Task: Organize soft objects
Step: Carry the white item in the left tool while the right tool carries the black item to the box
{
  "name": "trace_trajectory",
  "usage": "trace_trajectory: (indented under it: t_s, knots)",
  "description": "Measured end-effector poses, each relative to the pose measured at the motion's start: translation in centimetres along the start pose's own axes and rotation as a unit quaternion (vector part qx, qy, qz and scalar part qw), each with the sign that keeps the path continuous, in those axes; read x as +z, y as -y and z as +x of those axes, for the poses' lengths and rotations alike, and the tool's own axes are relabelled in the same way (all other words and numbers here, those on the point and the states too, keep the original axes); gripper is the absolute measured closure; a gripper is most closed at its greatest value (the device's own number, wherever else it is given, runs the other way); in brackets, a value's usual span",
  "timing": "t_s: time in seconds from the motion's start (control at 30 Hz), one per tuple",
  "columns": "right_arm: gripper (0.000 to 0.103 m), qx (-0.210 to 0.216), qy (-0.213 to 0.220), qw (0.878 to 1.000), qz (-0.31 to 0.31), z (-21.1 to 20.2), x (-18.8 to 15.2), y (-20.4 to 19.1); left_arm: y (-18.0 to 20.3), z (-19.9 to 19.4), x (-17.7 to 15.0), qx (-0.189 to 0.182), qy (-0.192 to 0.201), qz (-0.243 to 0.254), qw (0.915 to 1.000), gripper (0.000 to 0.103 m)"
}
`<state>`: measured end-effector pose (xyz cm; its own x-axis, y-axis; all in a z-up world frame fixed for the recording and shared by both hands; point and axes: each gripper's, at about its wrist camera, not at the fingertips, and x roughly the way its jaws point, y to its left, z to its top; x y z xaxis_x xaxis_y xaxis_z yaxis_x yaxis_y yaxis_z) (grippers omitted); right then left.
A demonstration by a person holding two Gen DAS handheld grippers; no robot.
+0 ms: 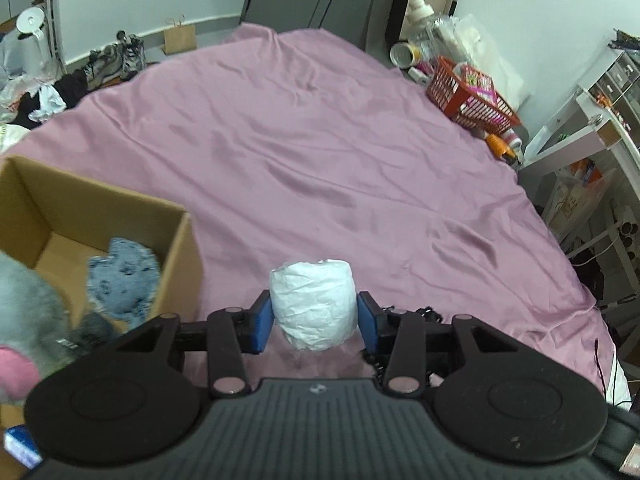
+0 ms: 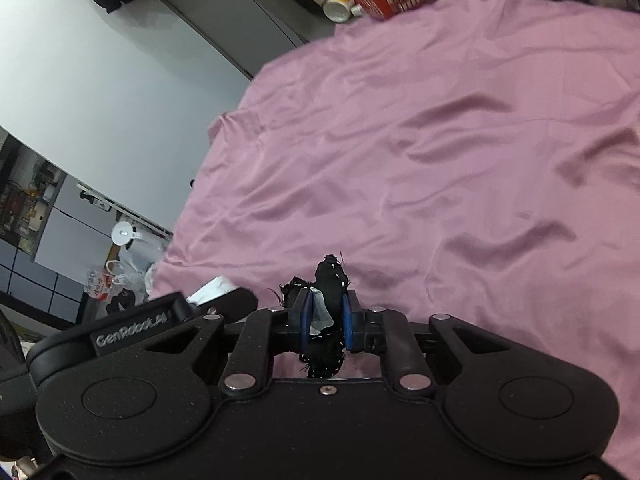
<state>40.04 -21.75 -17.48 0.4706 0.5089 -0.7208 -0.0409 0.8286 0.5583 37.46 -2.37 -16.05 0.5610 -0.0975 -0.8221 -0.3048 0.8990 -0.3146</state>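
My left gripper [image 1: 315,322] is shut on a white roll of soft paper [image 1: 314,304], held just above the pink bedsheet [image 1: 320,140]. To its left stands an open cardboard box [image 1: 178,264] holding a blue patterned cloth [image 1: 122,280]. A grey and pink plush [image 1: 24,320] sits at the box's near side. My right gripper [image 2: 325,320] is shut on a black frayed fabric piece [image 2: 330,280] with a bit of grey-white in it, above the same sheet [image 2: 440,160]. The left gripper's body [image 2: 132,332] shows at the lower left of the right wrist view.
A red basket [image 1: 468,96] with packets, bottles and a can sits at the bed's far right corner. White shelves [image 1: 592,128] stand to the right. Shoes, a paper bag and clothes lie on the floor at the far left. A small blue box [image 1: 20,444] lies near the lower left.
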Motion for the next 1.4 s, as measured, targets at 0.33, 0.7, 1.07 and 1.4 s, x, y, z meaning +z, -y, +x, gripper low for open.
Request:
trace_trajectory:
  t_s: [0.33, 0.7, 1.07, 1.4]
  knots:
    - [0.087, 0.023, 0.037, 0.999, -0.019, -3.3, -0.4, -1.6, -1.9, -4.5, -0.8, 0.013, 0.033, -0.012, 0.9993, 0.060]
    - [0.087, 0.022, 0.077, 0.996, -0.040, -5.9, -1.0, -3.6, -3.5, -7.8, -1.7, 0.013, 0.058, -0.021, 0.9980, 0.060]
    - [0.087, 0.034, 0.096, 0.992, -0.071, -7.9, -2.3, -6.5, -5.6, -10.2, -1.9, 0.003, 0.073, -0.036, 0.9967, 0.060]
    - [0.087, 0.042, 0.085, 0.989, -0.112, -7.1, -3.8, -10.0, -9.6, -12.7, -0.8, 0.005, 0.088, -0.059, 0.9944, 0.060]
